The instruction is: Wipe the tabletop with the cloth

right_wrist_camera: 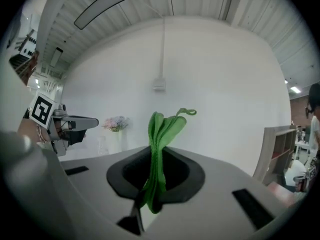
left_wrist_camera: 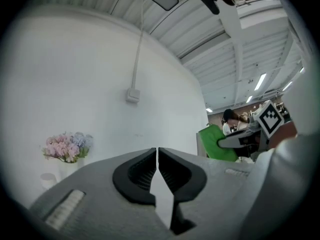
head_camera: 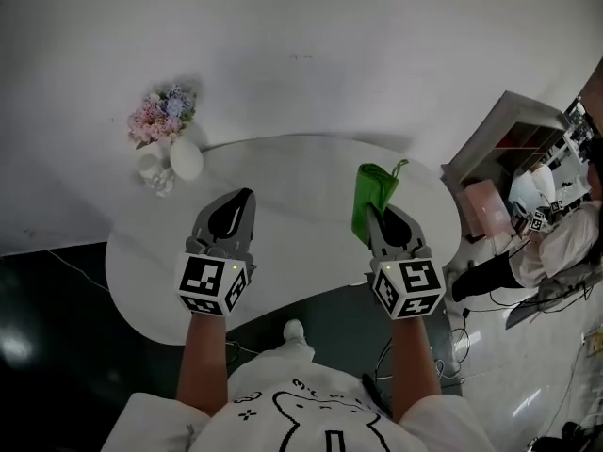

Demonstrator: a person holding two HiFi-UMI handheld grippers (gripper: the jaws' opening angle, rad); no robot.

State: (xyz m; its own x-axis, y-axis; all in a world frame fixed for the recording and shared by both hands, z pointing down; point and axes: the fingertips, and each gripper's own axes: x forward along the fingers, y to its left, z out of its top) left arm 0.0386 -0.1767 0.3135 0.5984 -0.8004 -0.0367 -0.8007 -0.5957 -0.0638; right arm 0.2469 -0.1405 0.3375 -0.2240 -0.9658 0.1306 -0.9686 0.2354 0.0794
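A green cloth [head_camera: 374, 194] is pinched in my right gripper [head_camera: 379, 217] and held up over the right side of the white round table [head_camera: 301, 172]. In the right gripper view the cloth [right_wrist_camera: 161, 134] stands folded between the closed jaws of the right gripper [right_wrist_camera: 156, 184], its loop tag at the top. My left gripper [head_camera: 241, 199] hovers over the table's left middle, jaws shut with nothing between them. In the left gripper view the left gripper [left_wrist_camera: 158, 155] shows its jaw tips touching, and the green cloth [left_wrist_camera: 214, 142] appears off to the right.
A small vase of pink and blue flowers [head_camera: 164, 116] with white ornaments [head_camera: 186, 158] stands at the table's far left edge. A grey shelf unit [head_camera: 509, 139] and a seated person [head_camera: 556, 234] are to the right. White wall lies behind, dark floor to the left.
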